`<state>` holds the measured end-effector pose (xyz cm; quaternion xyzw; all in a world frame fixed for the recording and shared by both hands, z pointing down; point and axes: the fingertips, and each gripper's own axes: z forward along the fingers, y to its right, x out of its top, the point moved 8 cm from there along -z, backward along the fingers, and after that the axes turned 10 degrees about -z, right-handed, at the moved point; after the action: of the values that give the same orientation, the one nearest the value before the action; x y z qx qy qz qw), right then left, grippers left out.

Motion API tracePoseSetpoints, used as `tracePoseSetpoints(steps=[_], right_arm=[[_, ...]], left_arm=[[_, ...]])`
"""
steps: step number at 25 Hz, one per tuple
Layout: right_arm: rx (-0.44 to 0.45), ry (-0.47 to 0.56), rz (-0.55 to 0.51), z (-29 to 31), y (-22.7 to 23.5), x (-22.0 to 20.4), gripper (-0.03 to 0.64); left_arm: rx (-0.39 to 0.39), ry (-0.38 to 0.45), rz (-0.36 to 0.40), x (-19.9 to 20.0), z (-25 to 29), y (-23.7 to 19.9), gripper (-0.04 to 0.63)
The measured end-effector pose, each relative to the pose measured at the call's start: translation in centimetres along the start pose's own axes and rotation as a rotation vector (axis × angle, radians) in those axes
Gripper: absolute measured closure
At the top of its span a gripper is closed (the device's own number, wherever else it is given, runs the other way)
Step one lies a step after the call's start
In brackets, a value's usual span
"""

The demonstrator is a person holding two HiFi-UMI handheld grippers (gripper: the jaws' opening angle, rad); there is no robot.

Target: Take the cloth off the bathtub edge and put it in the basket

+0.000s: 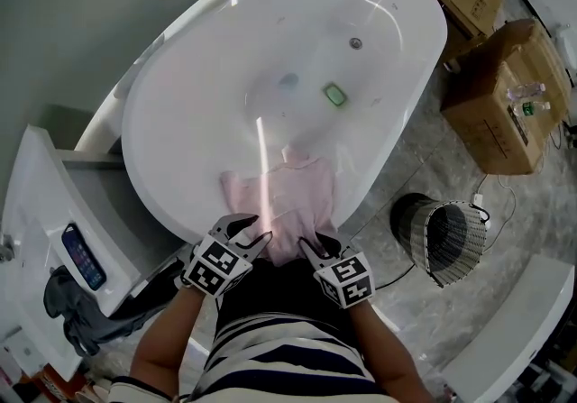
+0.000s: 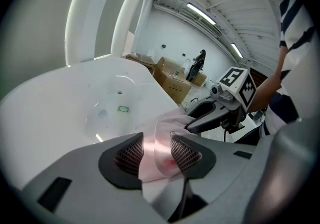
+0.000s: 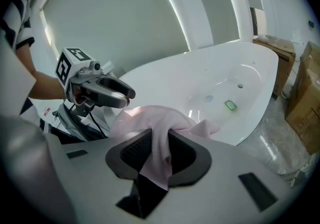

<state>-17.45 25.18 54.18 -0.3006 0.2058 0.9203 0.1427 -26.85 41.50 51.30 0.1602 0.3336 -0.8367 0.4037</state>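
Note:
A pale pink cloth hangs over the near rim of the white bathtub. Both grippers are at its near edge, just in front of the person's striped shirt. My left gripper is at the cloth's left part. In the left gripper view the cloth lies loosely in the gap of the left gripper, whose pads stand apart. My right gripper is at the right part. In the right gripper view the right gripper pinches a bunched fold of cloth. The wire basket stands on the floor to the right.
A small green item lies in the tub near the drain. Cardboard boxes stand on the floor at the far right. A phone rests on a white ledge at the left, with a dark object beside it.

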Motion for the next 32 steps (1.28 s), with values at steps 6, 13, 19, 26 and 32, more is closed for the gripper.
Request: tracePoseSetpoints(steps=[6, 13, 19, 26, 32], right_arm=[[0.002, 0.064, 0.086, -0.9, 0.1, -0.5, 0.555], [0.018, 0.122, 0.121, -2.6, 0.1, -0.3, 0.56], [0.026, 0.212, 0.175, -5.8, 0.4, 0.0, 0.56], [0.019, 0.304, 0.217, -10.1, 0.6, -0.2, 0.56], [0.006, 0.354, 0.172, -14.1, 0.0, 0.1, 0.56]], left_arm=[[-0.053, -0.047, 0.039, -0.4, 0.4, 0.8, 0.41], [-0.051, -0.109, 0.151, -1.1, 0.8, 2.4, 0.354], [-0.109, -0.115, 0.232, -0.8, 1.5, 4.8, 0.269], [-0.043, -0.146, 0.404, -1.0, 2.8, 6.6, 0.216], [0.012, -0.021, 0.527, 0.9, 5.0, 8.9, 0.218]])
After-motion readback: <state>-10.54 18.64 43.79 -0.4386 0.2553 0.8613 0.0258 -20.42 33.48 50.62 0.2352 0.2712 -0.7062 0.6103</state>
